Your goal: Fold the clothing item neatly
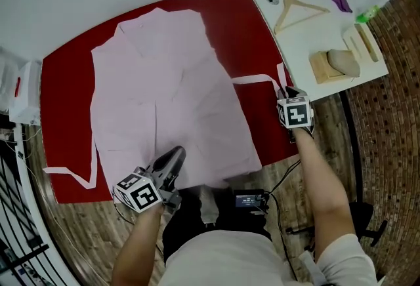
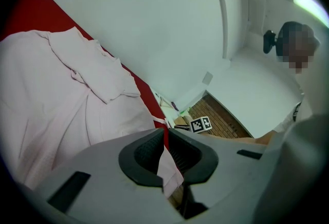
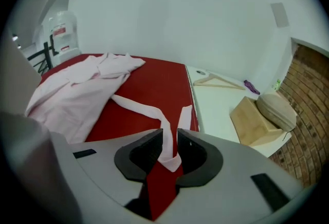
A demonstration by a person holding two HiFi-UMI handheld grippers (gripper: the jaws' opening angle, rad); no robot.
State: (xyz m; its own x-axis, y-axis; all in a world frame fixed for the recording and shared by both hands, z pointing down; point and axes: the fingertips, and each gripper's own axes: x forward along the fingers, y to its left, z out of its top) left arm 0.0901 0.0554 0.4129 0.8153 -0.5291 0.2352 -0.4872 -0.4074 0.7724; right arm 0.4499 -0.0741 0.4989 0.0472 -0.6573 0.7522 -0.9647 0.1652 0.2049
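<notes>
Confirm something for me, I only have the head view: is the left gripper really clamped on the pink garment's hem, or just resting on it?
Observer: Clamped. The left gripper view shows the left gripper with its jaws together and a fold of the pink garment pinched between them.
Operator: And the right gripper, at the tie strip?
Observer: Not gripping. In the right gripper view the right gripper has its jaws slightly apart. The tie strip passes between them and looks loose.
</notes>
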